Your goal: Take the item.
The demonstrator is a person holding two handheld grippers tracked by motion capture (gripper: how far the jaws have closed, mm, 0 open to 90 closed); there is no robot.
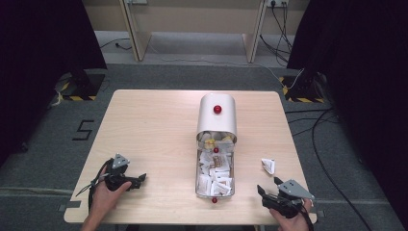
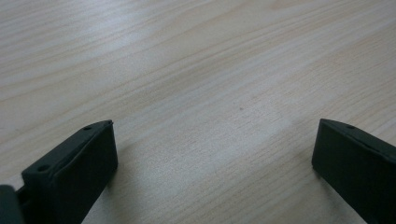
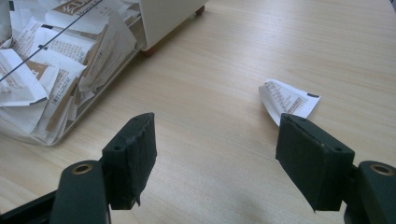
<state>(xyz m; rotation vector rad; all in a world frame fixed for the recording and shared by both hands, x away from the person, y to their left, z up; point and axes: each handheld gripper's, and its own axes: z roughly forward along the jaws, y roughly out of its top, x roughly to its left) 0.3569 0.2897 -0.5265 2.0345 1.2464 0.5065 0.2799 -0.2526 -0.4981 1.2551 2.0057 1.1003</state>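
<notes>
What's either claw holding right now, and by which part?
Nothing. The left claw stands open over bare table; the right claw is open too, the loose packet lying beyond it.

This looks like a lab or recording studio rather than a home. A lone pale wooden table (image 1: pixel 144 125) stands on grey carpet (image 1: pixel 346 159), flanked by black curtains (image 1: pixel 43 33) at both frame edges, with loose black cables (image 1: pixel 320 144) at right and yellow-black hazard-taped stand bases (image 1: pixel 300 91).
</notes>
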